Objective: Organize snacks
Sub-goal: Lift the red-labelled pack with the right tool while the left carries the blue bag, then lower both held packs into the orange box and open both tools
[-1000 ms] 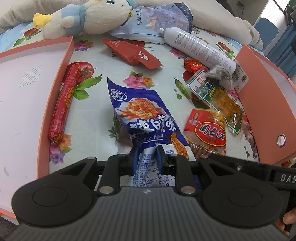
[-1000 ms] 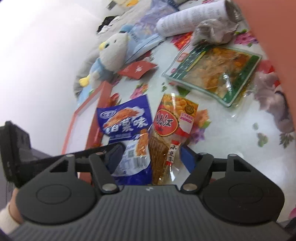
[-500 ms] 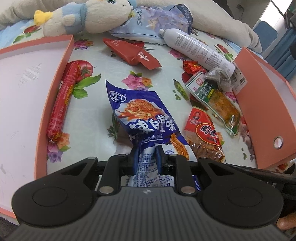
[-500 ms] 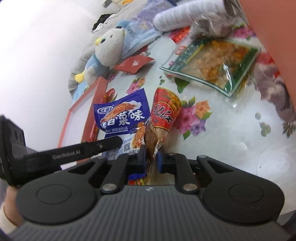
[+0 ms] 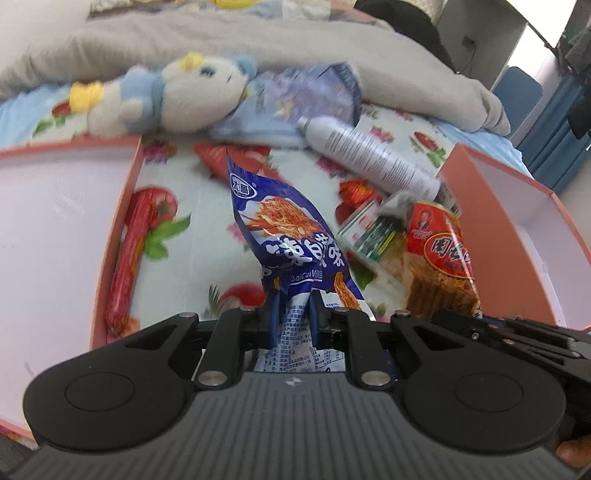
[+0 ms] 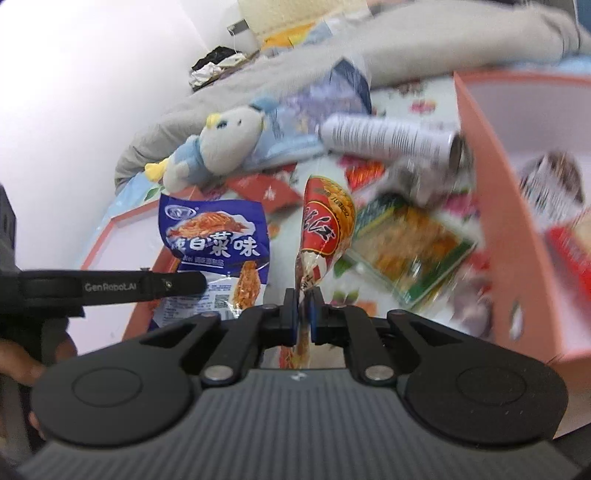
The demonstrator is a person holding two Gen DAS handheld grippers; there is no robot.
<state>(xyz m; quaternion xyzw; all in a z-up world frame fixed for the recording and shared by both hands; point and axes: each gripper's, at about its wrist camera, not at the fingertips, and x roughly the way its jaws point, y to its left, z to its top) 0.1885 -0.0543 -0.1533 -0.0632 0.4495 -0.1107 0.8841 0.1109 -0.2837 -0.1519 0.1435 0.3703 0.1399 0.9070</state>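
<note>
Snacks lie scattered over a flower-printed cloth on a bed, flanked by two pink boxes; the left gripper has its fingers pinching the lower end of a blue snack packet, and its jaws have just been closing a little further on that packet; a second ago this packet lay flat on the cloth, and it now stands lifted, its top pointing toward 12 o'clock in the left wrist view. The right gripper has its fingers pressed together on the crumpled end of a red snack packet; a second ago those fingers were spread either side of it while it lay on the cloth, and now it hangs raised above the cloth, at 3 o'clock of the blue packet in the right wrist view. In the left wrist view a red sausage stick lies at 9 o'clock against the wall of the left pink box; a plush toy sits at 11 o'clock; a white spray bottle lies at 1 o'clock; a green packet rests at 3 o'clock, beside the right pink box. Both views show more of the grey blanket at the far edge than before; the background is blurred.
</note>
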